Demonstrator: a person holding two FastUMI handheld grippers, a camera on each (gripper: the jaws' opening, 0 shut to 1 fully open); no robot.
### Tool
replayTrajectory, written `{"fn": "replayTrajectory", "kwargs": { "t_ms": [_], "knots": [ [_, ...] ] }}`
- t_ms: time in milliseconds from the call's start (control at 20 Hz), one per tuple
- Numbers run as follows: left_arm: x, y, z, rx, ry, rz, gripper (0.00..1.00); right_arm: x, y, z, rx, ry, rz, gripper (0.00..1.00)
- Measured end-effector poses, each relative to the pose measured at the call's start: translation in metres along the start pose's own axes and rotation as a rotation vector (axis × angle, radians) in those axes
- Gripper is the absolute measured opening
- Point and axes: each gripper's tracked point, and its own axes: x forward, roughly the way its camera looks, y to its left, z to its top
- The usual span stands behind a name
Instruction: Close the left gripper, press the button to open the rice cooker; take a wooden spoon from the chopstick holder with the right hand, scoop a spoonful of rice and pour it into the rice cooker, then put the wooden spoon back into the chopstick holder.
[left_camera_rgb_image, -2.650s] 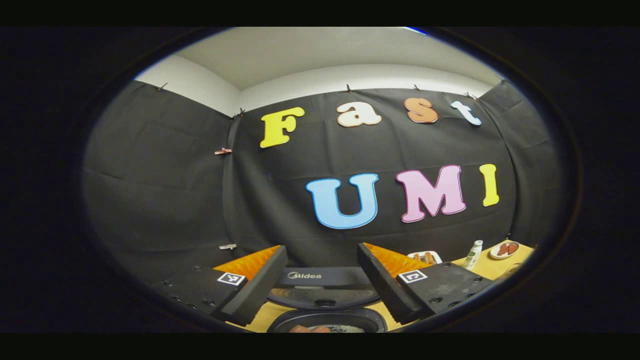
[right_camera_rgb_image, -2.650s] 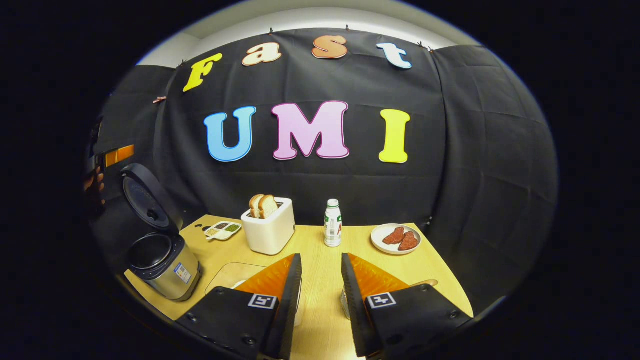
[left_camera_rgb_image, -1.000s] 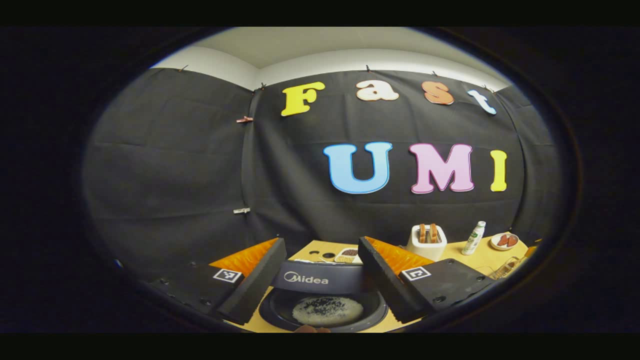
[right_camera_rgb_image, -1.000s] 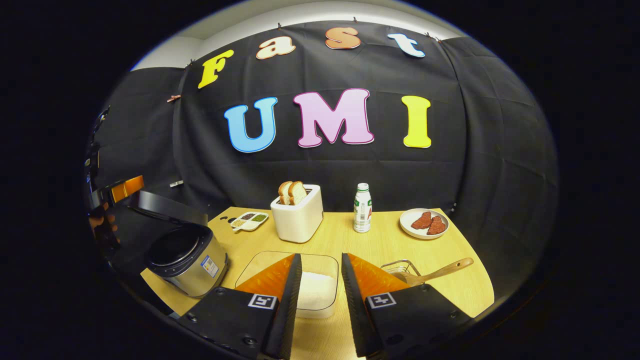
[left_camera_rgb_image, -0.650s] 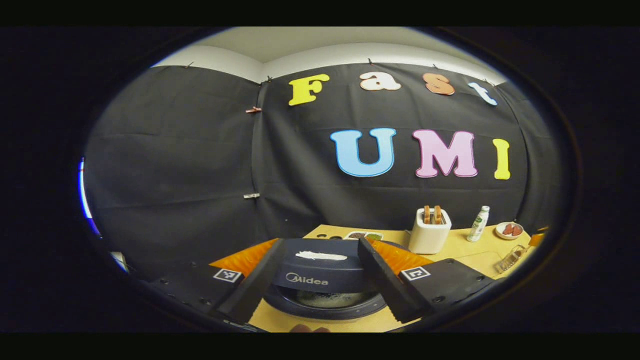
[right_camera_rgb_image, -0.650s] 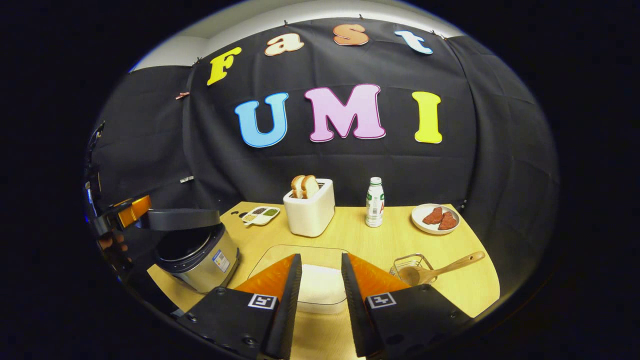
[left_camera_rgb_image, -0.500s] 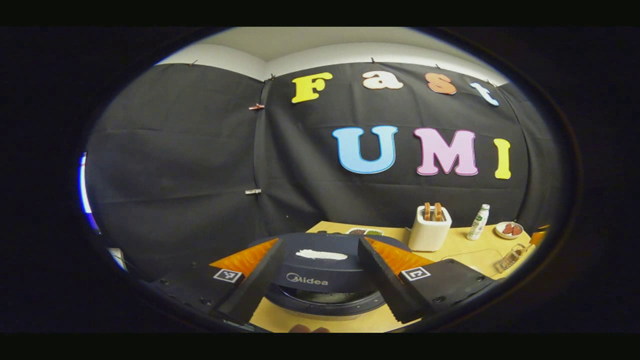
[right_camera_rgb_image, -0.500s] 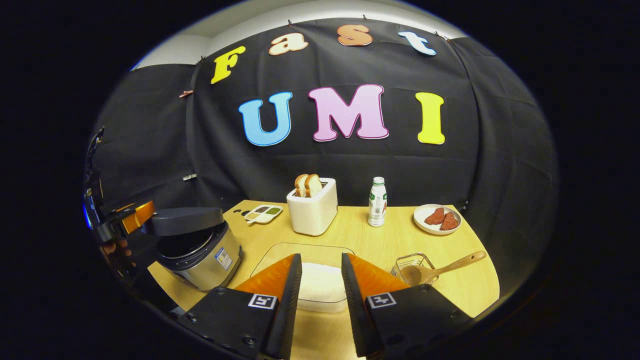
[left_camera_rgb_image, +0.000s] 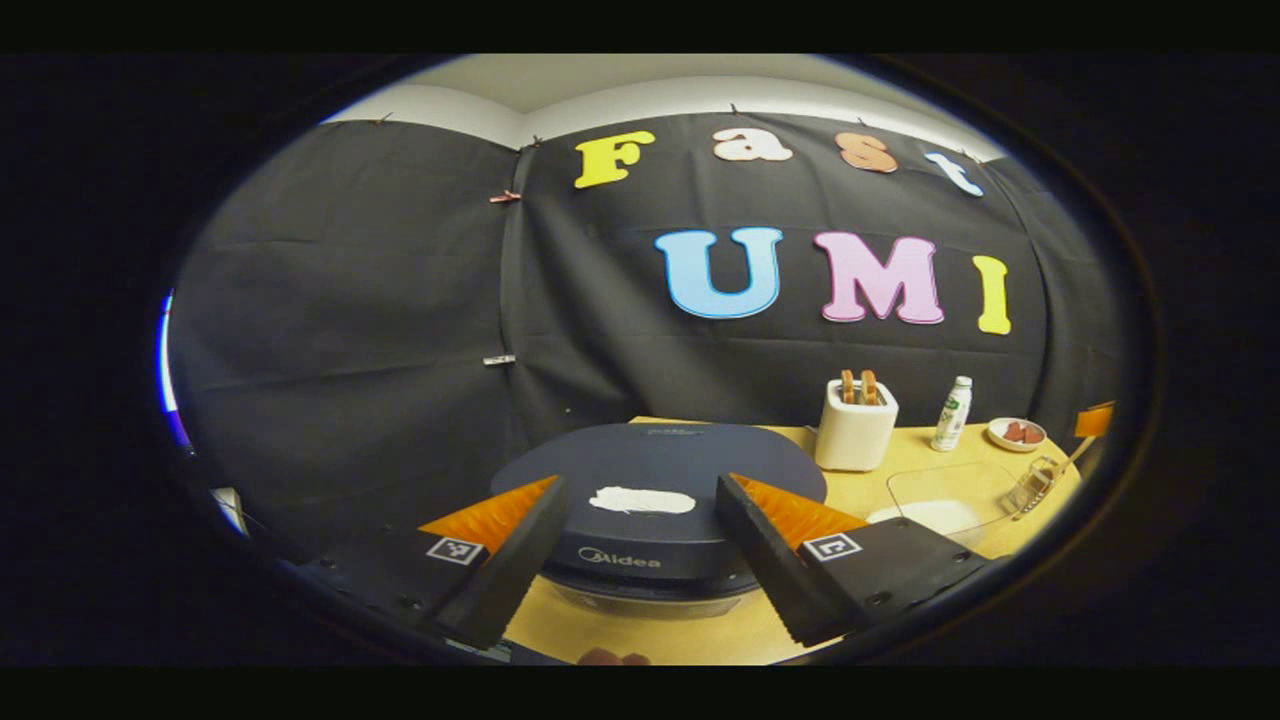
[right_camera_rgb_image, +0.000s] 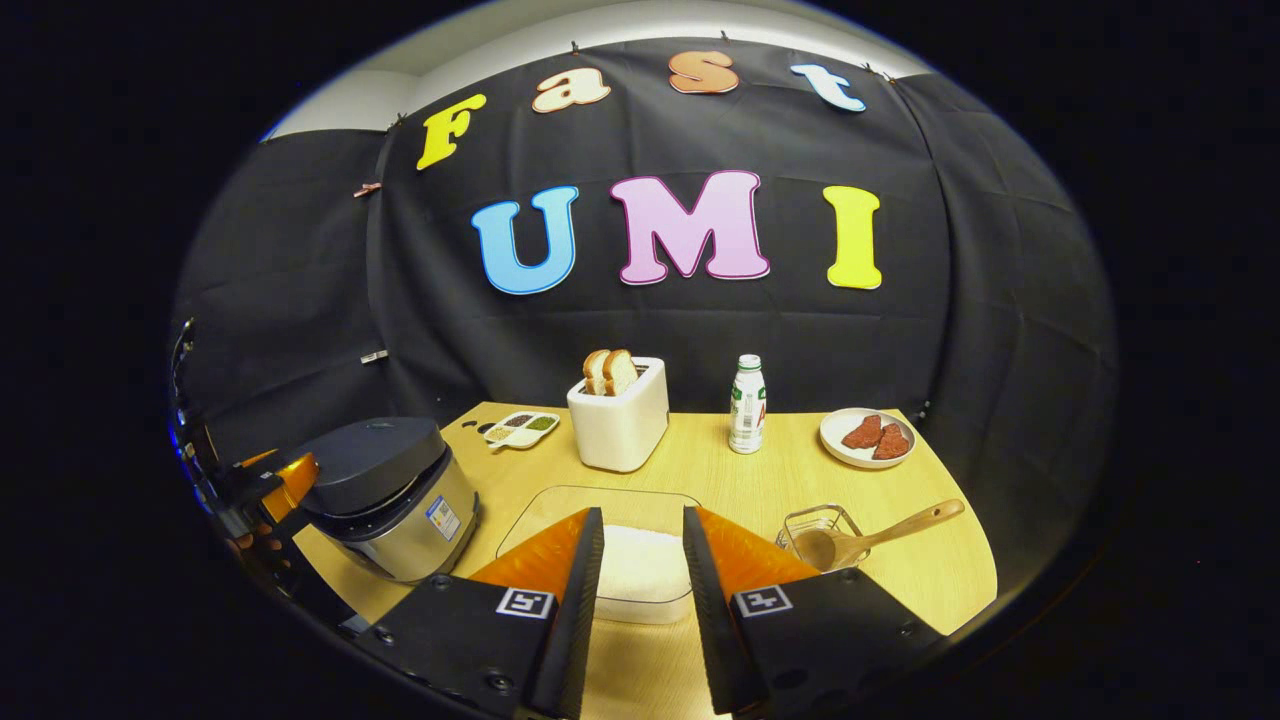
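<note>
The rice cooker (left_camera_rgb_image: 660, 480) stands at the table's left end with its dark lid down; it is also in the right gripper view (right_camera_rgb_image: 385, 495). My left gripper (left_camera_rgb_image: 640, 490) is open, its fingers either side of the lid's front; from the right gripper view it sits at the cooker's left (right_camera_rgb_image: 265, 480). The wooden spoon (right_camera_rgb_image: 880, 535) lies slanted in the wire chopstick holder (right_camera_rgb_image: 815, 530). My right gripper (right_camera_rgb_image: 640, 520) is open and holds nothing, above the clear box of rice (right_camera_rgb_image: 640, 570). It appears far right (left_camera_rgb_image: 1095, 420) in the left gripper view.
A white toaster (right_camera_rgb_image: 620, 425) with bread, a small bottle (right_camera_rgb_image: 745, 405), a plate of meat (right_camera_rgb_image: 867, 437) and a divided condiment dish (right_camera_rgb_image: 520, 428) line the table's back. The cooker sits near the table's left front edge.
The cooker lid has swung from upright down onto the pot, and my left gripper came down with it. My right gripper drew back, bringing the spoon and holder into view.
</note>
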Motion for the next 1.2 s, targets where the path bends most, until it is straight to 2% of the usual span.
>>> {"fn": "replayTrajectory", "kwargs": {
  "t_ms": [300,350,400,700,800,1200],
  "knots": [
    [0.002,0.000,-0.024,-0.020,0.049,0.015,0.99,0.004,0.008,-0.003,-0.009,0.008,0.010,0.51],
    [0.006,-0.001,-0.021,-0.019,0.027,0.017,0.99,0.004,0.009,-0.003,-0.012,0.010,0.012,0.48],
    [0.003,-0.001,-0.025,-0.019,0.034,0.022,1.00,0.004,0.010,-0.003,-0.013,0.009,0.014,0.51],
    [0.002,0.000,-0.025,-0.011,-0.016,0.020,1.00,0.006,0.012,-0.006,-0.012,0.015,0.015,0.51],
    [0.003,-0.001,-0.035,-0.028,0.012,0.008,1.00,0.006,0.013,-0.004,-0.014,0.016,0.019,0.51],
    [0.002,-0.002,-0.032,-0.011,-0.025,-0.005,1.00,0.001,0.014,-0.004,-0.023,0.014,0.027,0.51]
  ]
}}
